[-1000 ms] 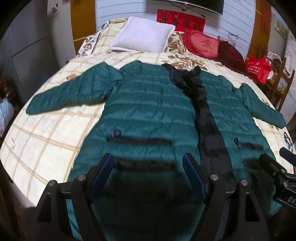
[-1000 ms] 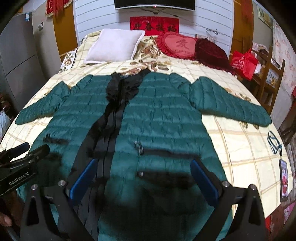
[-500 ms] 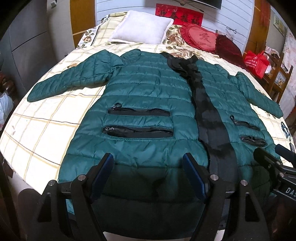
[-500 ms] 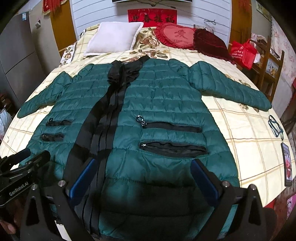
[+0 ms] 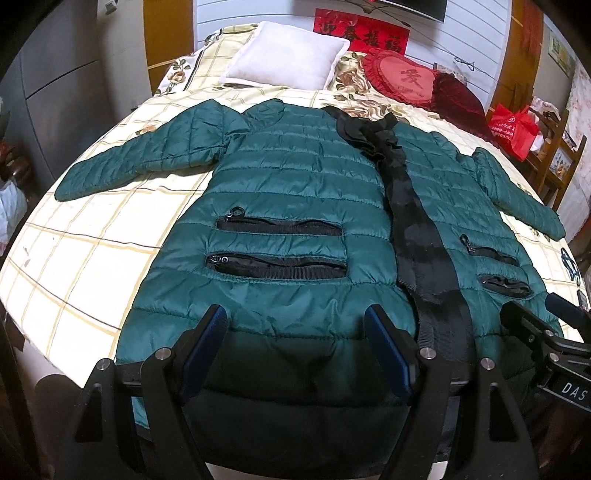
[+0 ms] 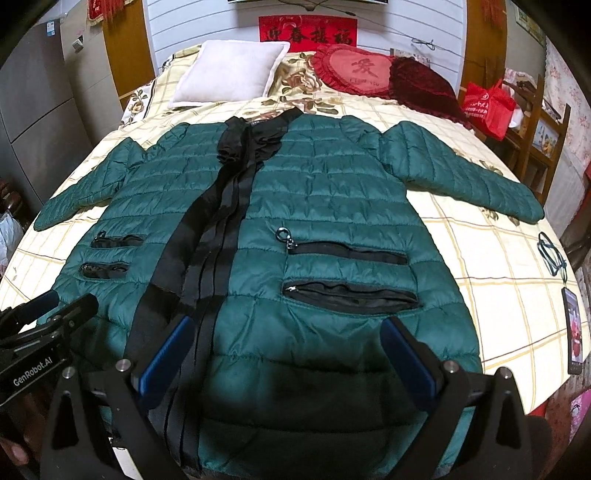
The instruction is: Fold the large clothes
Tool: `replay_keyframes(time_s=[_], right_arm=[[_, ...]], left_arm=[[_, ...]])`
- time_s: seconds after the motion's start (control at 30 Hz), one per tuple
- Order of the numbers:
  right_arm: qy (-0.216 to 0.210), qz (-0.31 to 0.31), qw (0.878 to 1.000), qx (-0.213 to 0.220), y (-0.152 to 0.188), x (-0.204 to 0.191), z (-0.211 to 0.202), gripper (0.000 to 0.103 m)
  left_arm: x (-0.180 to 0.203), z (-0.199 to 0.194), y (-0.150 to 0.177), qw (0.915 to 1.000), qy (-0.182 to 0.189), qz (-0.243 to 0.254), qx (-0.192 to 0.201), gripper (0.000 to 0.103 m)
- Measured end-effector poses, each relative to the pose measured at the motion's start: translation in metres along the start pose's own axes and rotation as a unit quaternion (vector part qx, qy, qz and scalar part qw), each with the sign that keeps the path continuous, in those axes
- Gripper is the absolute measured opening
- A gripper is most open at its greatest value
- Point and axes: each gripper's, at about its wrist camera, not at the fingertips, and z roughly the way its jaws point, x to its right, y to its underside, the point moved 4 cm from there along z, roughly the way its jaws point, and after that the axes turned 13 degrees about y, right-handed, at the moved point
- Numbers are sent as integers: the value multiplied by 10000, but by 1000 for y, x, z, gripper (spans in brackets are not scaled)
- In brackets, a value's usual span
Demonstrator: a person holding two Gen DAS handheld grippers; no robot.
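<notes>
1. My left gripper (image 5: 295, 345) hangs over the near hem of the green jacket (image 5: 295, 192), level and pointing up the bed; its blue-padded fingers (image 5: 207, 343) stand wide apart with nothing between them but the hem below.
2. My right gripper (image 6: 291, 354) sits just beside it to the right, same attitude, jaws likewise spread wide and holding nothing. From each wrist camera I see the other tool's black body at the frame edge.
3. Whether either set of pads touches the fabric, I cannot tell; the hem beneath them is in shadow.
4. The jacket lies face up and spread flat across the bed (image 5: 81, 266), collar at the far end, both sleeves (image 6: 461, 177) stretched out to left and right. The black front placket (image 5: 417, 240) runs down its middle, with two zipped pockets (image 6: 351, 273) on each side.
5. The bed cover is cream with a yellow check and flower print. At the far end rest a white pillow (image 5: 284, 55), a red heart-shaped cushion (image 6: 354, 72) and a dark red cushion (image 6: 421, 85).
6. On the right edge of the bed lie a phone (image 6: 574, 332) and a coiled cord (image 6: 552, 253).
7. A red bag (image 6: 487, 105) sits on wooden furniture to the far right; a red banner (image 6: 308, 35) hangs on the white far wall.
</notes>
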Motion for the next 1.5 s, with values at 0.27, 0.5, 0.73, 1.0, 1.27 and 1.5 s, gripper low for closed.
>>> replay_keyframes(time_s=[0.27,0.5,0.73,1.0,1.27,1.5], right_arm=[[-2,-8,10000,0,0,0,0,102],[-4,0,10000,11,-1,0,0,102],[31,-56,9999,107,-15,-5,7,102],[-26,-54,9998,212,-39,-8,13,102],[-139,-30,9997,208,-70,-19,32,102],[-180,-30,9995,256,-103,-28,50,102]], left_arm=[[1,3,1,10000,-30,82,12,59],[1,4,2,10000,-29,85,22,59],[1,6,-12,9999,-47,109,111,59],[-4,17,-37,9998,-63,104,151,59],[-11,29,-62,9996,-64,108,254,59],[-28,44,-93,9995,-61,-20,305,59]])
